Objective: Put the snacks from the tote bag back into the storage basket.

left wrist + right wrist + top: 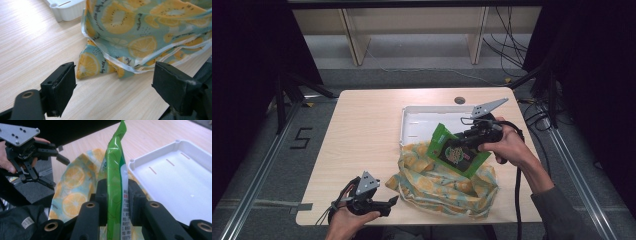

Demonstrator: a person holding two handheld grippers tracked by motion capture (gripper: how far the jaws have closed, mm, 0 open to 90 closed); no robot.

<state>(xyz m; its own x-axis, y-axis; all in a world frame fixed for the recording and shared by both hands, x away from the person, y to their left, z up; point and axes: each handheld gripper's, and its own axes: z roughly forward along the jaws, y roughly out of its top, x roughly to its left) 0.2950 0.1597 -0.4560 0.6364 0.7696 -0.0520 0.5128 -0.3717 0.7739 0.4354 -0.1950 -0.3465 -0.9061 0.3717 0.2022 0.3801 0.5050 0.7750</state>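
Observation:
A green snack packet (455, 151) hangs above the cloth bag, pinched between the jaws of my right gripper (466, 136). In the right gripper view the packet (115, 180) stands edge-on in my right gripper (116, 195). The cloth bag (447, 181), teal with orange slices, lies crumpled on the table's near right part. My left gripper (393, 201) stays low at the front edge, open, just left of the bag's corner. In the left gripper view my left gripper (113, 82) has wide-apart jaws that frame the bag's corner (88, 65) without touching it.
A white tray (412, 119) lies behind the bag at the table's right centre; its inside (175, 177) is bare. The wooden table (362, 135) has open room on its left half. Cables and shelf legs stand beyond the far edge.

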